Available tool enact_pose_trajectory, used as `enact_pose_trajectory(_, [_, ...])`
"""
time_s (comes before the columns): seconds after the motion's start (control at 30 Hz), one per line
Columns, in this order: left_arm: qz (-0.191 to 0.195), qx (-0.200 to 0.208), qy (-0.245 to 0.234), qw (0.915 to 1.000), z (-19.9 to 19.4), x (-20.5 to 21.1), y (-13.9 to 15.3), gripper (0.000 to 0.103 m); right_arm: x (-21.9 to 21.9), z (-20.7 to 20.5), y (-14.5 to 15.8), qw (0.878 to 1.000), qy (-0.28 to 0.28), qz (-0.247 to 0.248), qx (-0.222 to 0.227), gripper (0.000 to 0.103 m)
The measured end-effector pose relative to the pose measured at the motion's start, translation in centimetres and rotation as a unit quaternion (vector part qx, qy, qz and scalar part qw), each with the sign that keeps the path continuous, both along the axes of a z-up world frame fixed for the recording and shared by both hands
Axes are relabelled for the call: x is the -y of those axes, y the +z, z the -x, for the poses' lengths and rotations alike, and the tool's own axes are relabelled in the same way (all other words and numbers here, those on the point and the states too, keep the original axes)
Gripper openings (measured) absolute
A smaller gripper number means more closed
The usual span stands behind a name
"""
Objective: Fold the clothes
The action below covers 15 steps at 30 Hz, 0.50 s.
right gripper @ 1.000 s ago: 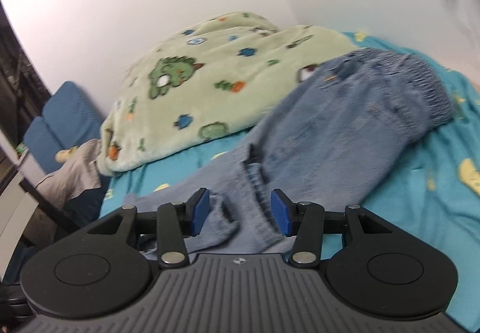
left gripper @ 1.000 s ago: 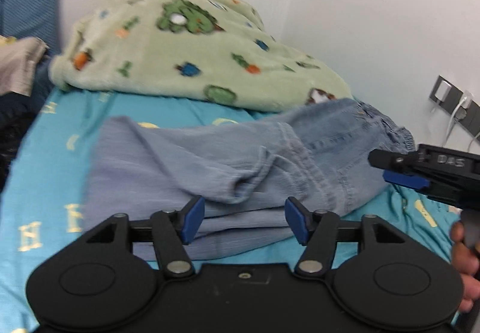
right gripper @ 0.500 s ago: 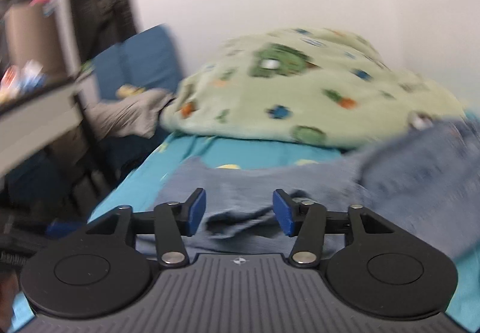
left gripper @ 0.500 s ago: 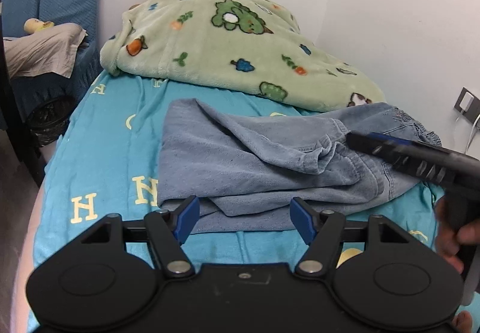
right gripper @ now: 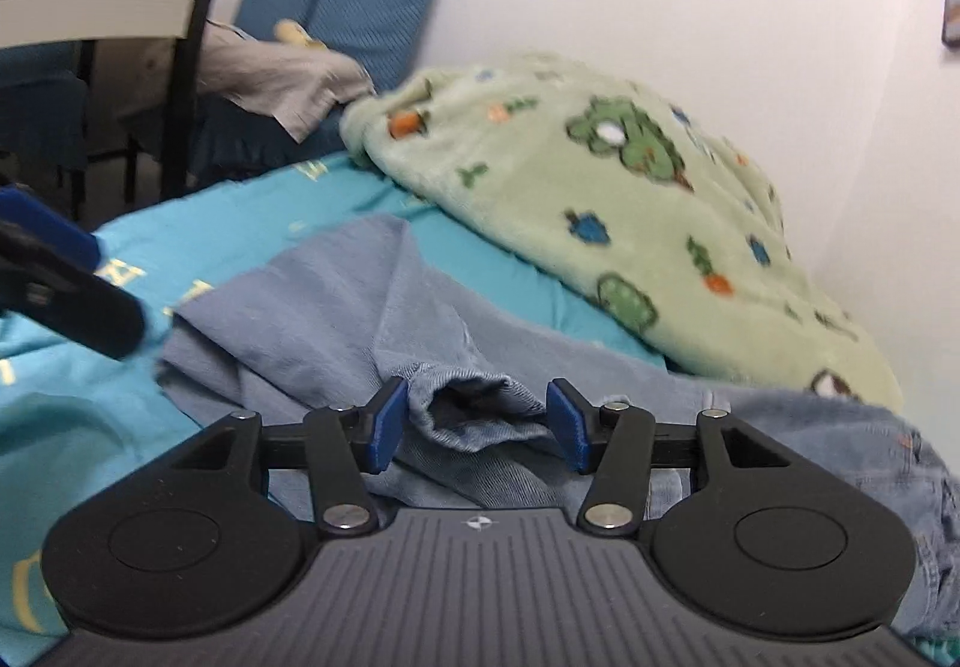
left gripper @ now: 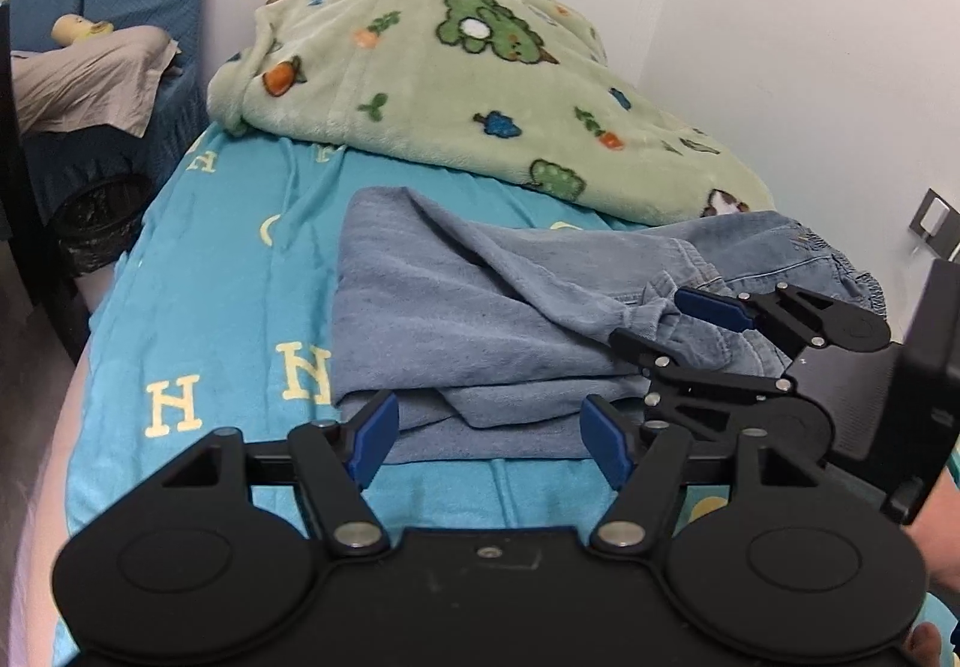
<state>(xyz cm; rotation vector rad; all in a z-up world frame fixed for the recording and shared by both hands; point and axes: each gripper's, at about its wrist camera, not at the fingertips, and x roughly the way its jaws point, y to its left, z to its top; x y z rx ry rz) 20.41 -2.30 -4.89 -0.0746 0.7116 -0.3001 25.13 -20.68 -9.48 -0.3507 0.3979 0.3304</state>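
A pair of light blue jeans [left gripper: 480, 307] lies crumpled across the turquoise bed sheet [left gripper: 198, 307], partly folded over itself. One rumpled leg hem [right gripper: 480, 403] bunches up on top, and the elastic waistband [left gripper: 852, 271] sits by the wall, just below the green blanket [left gripper: 468, 84].

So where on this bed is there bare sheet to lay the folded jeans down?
The bare turquoise sheet lies left of the jeans, out to the bed's edge, with a narrower strip between their near edge and the left gripper. The far end is crowded by the green blanket; the right gripper stands over the denim.
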Motion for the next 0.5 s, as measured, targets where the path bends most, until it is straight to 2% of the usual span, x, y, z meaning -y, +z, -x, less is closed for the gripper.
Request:
enact_pose_trajectory(0.1, [-0.002,-0.004,0.005,1.0000,-0.2,0.0,-0.1,0.064,0.2,-0.4,-0.4,1.000,-0.008,-0.016,-0.007,0.049])
enact_pose_trajectory(0.13, [-0.003,-0.005,0.007,1.0000,-0.2,0.0,-0.2,0.064,0.2,-0.5,-0.5,1.000,-0.009,-0.018,-0.007,0.045])
enact_pose_trajectory(0.2, [-0.005,-0.007,0.010,0.9999,-0.3,0.0,-0.3,0.065,0.2,-0.5,-0.5,1.000,-0.011,-0.021,-0.004,0.035])
enact_pose_trajectory(0.27, [-0.008,-0.006,0.015,0.9998,-0.3,-0.1,-0.3,0.065,0.4,-0.9,-0.3,0.999,-0.022,-0.028,-0.006,0.011])
enact_pose_trajectory(0.33, [-0.007,-0.008,0.021,0.9997,-0.4,-0.3,-0.3,0.065,0.9,-1.6,0.0,0.998,-0.036,-0.046,-0.013,0.006])
enact_pose_trajectory(0.5, [0.003,-0.005,0.037,0.9993,-0.7,-0.9,-0.4,0.065,3.7,-3.8,1.9,0.990,-0.080,-0.119,-0.013,0.005])
